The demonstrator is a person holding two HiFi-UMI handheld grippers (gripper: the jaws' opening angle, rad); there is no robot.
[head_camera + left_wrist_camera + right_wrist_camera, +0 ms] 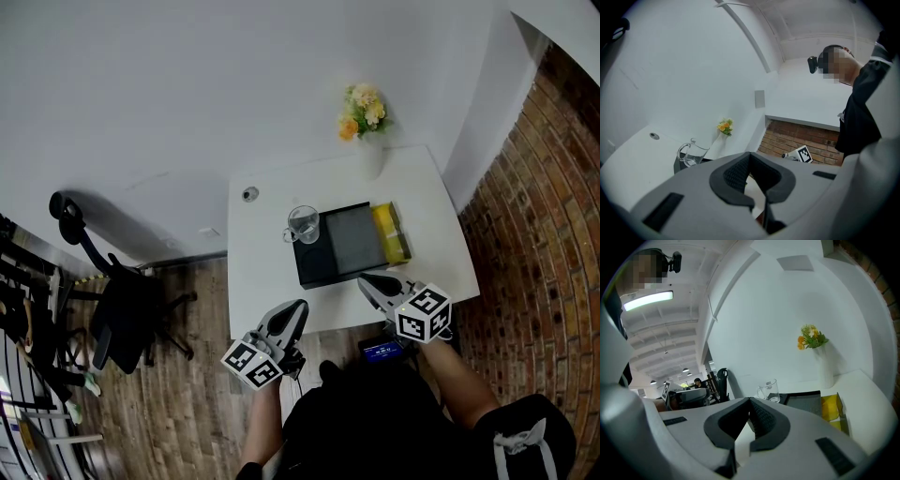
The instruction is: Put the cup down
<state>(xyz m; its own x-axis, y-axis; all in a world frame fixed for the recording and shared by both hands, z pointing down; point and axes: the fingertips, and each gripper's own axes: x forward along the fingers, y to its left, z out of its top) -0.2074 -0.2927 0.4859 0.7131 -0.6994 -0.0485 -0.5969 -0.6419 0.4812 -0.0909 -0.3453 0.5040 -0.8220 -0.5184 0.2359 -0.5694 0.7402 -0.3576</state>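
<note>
The left tool (750, 153) is clenched, its pads meeting at the tips with nothing between them. The right tool (750, 399) is clenched and empty as well. In the head view both are held over the near edge of the bench (262, 272), the left one (298, 305) near its left side and the right one (364, 279) close to the near side of the tray (352, 239).

The cup (303, 224) is clear of both tools. It stands on the far left corner of the tray, upright, with its long axis vertical and its mouth up. Its handle points to the person's left, along the bench's width.

A yellow box (392, 234) lies against the tray's right side. Flowers (362, 111) in a white vase stand at the far edge, by the wall.

Only the head view gives the layout from above, plus a chair (122, 314) on the wooden floor to the left and the brick wall (534, 187) to the right. The left gripper view sees the cup (693, 153) side-on and the right tool's marker cube (802, 153) against the bricks. The right gripper view sees the cup (769, 390) with an office and ceiling lights behind it.
</note>
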